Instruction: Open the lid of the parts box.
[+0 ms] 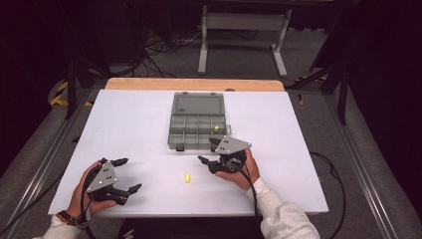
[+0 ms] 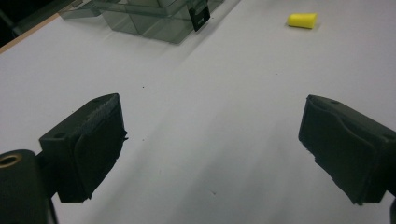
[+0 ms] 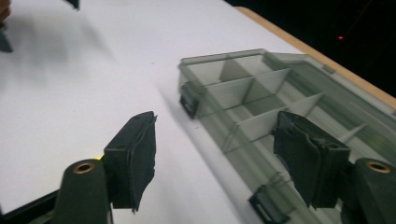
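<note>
A grey see-through compartment box (image 1: pixel 197 122) lies open mid-table, its lid flat behind it. One small yellow piece (image 1: pixel 217 128) sits in a right-hand compartment. A yellow foam earplug (image 1: pixel 187 177) lies loose on the white table in front of the box. My right gripper (image 1: pixel 207 150) hovers just right of the earplug at the box's front right corner, its jaws open and empty (image 3: pixel 215 154), with the box (image 3: pixel 261 93) beyond them. My left gripper (image 1: pixel 128 174) rests near the front left, open wide with nothing between its jaws (image 2: pixel 212 140). The earplug (image 2: pixel 302 20) lies ahead of it.
The white table top (image 1: pixel 129 124) has bare room left and right of the box. A wooden edge (image 1: pixel 194 83) runs along the back. Beyond it stand a white frame (image 1: pixel 244 30) and cables on the floor. The box latch (image 2: pixel 200 17) hangs at its front.
</note>
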`<action>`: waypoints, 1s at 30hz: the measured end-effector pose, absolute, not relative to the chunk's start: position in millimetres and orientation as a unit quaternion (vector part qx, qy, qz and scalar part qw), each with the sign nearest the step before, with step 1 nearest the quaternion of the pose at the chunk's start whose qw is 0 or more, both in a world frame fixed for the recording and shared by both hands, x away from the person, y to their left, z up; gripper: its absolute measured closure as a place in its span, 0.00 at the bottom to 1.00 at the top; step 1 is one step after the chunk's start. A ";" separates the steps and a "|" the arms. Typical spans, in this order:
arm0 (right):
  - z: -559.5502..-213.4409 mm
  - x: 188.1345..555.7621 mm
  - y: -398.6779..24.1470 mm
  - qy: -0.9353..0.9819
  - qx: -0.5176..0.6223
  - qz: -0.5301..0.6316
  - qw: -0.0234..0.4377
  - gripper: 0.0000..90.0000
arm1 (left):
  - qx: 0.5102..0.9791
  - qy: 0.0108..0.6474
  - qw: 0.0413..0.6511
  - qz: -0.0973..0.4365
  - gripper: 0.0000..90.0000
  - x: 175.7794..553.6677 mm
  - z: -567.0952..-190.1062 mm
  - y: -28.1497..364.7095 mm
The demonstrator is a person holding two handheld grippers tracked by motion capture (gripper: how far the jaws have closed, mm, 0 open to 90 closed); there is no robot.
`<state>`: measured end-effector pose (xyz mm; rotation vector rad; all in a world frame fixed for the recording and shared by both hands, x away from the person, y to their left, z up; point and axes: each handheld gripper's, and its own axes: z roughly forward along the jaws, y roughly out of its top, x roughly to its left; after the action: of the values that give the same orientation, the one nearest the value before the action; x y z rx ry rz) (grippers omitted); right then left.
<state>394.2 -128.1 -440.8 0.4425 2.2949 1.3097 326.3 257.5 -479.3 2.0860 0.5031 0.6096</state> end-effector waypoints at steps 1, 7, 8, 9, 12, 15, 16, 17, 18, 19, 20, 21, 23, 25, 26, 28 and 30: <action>-441.7 392.9 -126.2 0.837 0.157 0.472 0.229 0.33 | 0.840 0.203 0.440 0.246 0.09 326.2 -479.3 257.6; -448.3 385.4 -112.1 0.853 0.131 0.461 0.204 0.29 | 0.839 0.203 0.440 0.246 0.09 325.9 -478.8 258.2; -448.3 385.4 -112.1 0.853 0.131 0.461 0.204 0.29 | 0.839 0.203 0.440 0.246 0.09 325.9 -478.8 258.2; -449.7 384.5 -109.9 0.856 0.128 0.460 0.197 0.27 | 0.839 0.203 0.440 0.246 0.09 325.8 -478.5 258.4; -452.9 382.0 -104.1 0.863 0.120 0.454 0.186 0.25 | 0.840 0.202 0.440 0.247 0.09 325.9 -478.4 258.4; -456.3 380.1 -98.5 0.870 0.110 0.449 0.173 0.24 | 0.840 0.201 0.440 0.246 0.09 325.8 -478.6 258.0; -457.5 379.9 -96.7 0.873 0.108 0.445 0.166 0.24 | 0.840 0.202 0.440 0.247 0.09 325.7 -478.6 257.9; -458.4 379.7 -95.7 0.876 0.105 0.443 0.160 0.25 | 0.840 0.202 0.440 0.247 0.09 325.7 -478.5 258.0; -459.7 379.2 -94.1 0.879 0.098 0.441 0.151 0.26 | 0.840 0.202 0.440 0.247 0.09 325.7 -478.5 258.1; -460.5 378.8 -93.1 0.881 0.097 0.440 0.147 0.26 | 0.840 0.201 0.440 0.247 0.09 325.8 -478.5 258.2; -461.5 378.5 -91.7 0.882 0.095 0.438 0.142 0.26 | 0.840 0.202 0.440 0.247 0.09 325.8 -478.5 258.2; -462.1 378.5 -91.0 0.883 0.092 0.439 0.138 0.27 | 0.840 0.201 0.440 0.246 0.09 325.9 -478.6 258.1; -464.2 378.2 -88.6 0.888 0.087 0.432 0.132 0.30 | 0.840 0.201 0.439 0.246 0.09 325.8 -478.6 257.9; -466.9 379.0 -86.4 0.892 0.086 0.426 0.127 0.34 | 0.840 0.201 0.440 0.246 0.09 325.9 -478.8 257.9; -469.3 380.1 -84.1 0.895 0.085 0.420 0.124 0.37 | 0.840 0.202 0.439 0.246 0.09 326.0 -478.8 257.9; -470.2 380.4 -83.3 0.896 0.085 0.417 0.123 0.38 | 0.841 0.201 0.439 0.246 0.09 326.1 -478.8 257.8; -472.9 382.0 -81.8 0.898 0.086 0.415 0.114 0.41 | 0.841 0.200 0.438 0.246 0.09 325.8 -478.7 257.7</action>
<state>382.0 -81.8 -472.9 0.2517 2.6340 1.2173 325.8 257.7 -478.7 2.0901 0.4982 0.6125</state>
